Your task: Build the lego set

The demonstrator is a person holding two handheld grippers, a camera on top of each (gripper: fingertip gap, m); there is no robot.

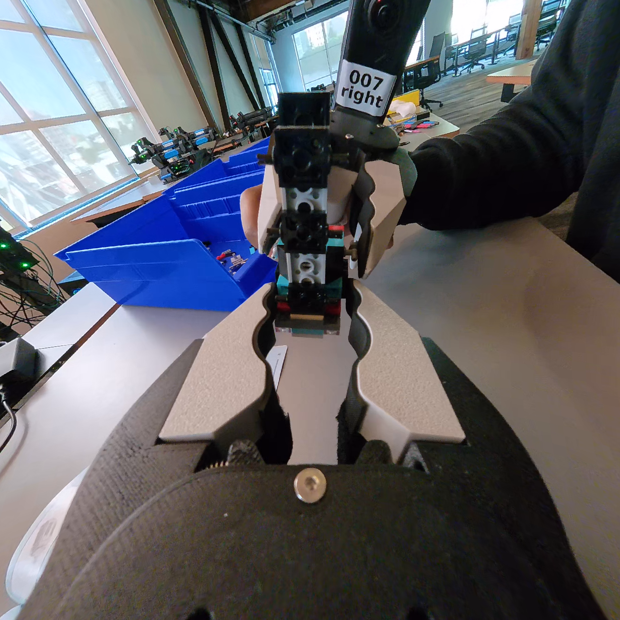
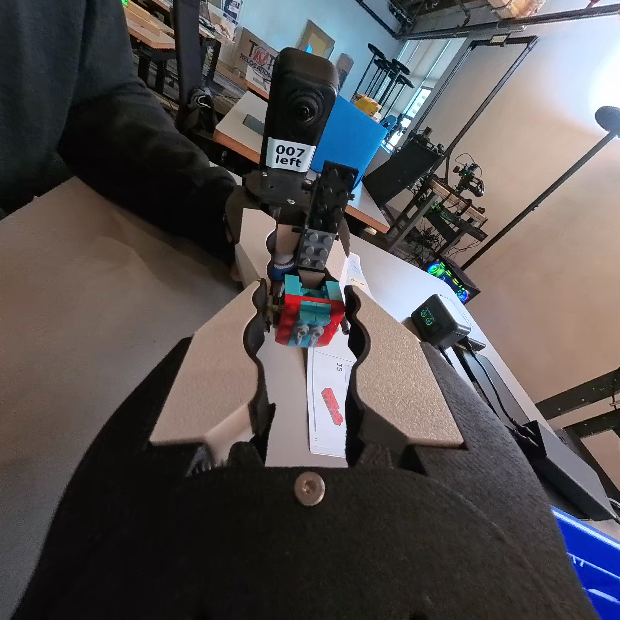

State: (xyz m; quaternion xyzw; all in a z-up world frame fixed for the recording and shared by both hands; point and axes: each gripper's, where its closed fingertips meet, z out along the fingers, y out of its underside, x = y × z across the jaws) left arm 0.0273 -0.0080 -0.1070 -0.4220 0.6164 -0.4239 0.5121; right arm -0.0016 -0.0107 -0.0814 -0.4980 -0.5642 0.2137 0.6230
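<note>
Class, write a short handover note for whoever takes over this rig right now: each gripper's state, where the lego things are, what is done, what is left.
Left gripper: fingers flank one end of the lego model; contact unclear.
Right gripper: fingers flank the red-and-teal end; grip also unclear.
The model hangs between both grippers above the table.
Done: a long black, white, teal and red assembly.
Loose parts lie in the blue bin; the instruction booklet lies open on the table under the right gripper.
Left: fetch the next part from the bin and press it on, following the booklet.
</note>
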